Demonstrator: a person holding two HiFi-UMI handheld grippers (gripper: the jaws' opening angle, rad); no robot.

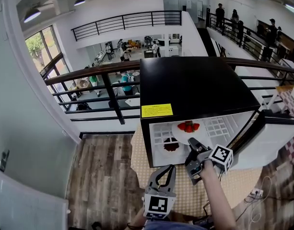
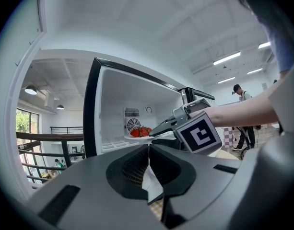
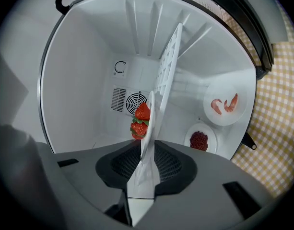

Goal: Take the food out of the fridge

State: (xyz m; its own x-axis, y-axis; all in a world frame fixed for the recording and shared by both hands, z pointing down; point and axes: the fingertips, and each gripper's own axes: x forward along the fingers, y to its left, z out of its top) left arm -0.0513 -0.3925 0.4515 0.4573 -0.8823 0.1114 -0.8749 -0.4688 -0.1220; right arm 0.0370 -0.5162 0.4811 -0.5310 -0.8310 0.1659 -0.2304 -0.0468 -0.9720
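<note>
A black mini fridge (image 1: 194,85) stands open on a checked tablecloth. On its upper wire shelf (image 3: 168,71) is a white plate (image 1: 182,134) of strawberries (image 3: 141,119). My right gripper (image 3: 146,152) reaches into the fridge, rolled on its side, with the plate's near rim (image 3: 149,143) between its jaws; they stand open around it. Below the shelf sit a plate of shrimp (image 3: 225,104) and a small dish of dark red food (image 3: 199,140). My left gripper (image 2: 149,146) hangs back in front of the fridge, shut and empty. It looks at the strawberries (image 2: 140,132) and the right gripper (image 2: 161,128).
The fridge door (image 1: 271,133) hangs open to the right. The checked table (image 1: 218,190) extends in front of the fridge. A dark railing (image 1: 108,90) runs behind, over a lower floor. People stand far off at the back right.
</note>
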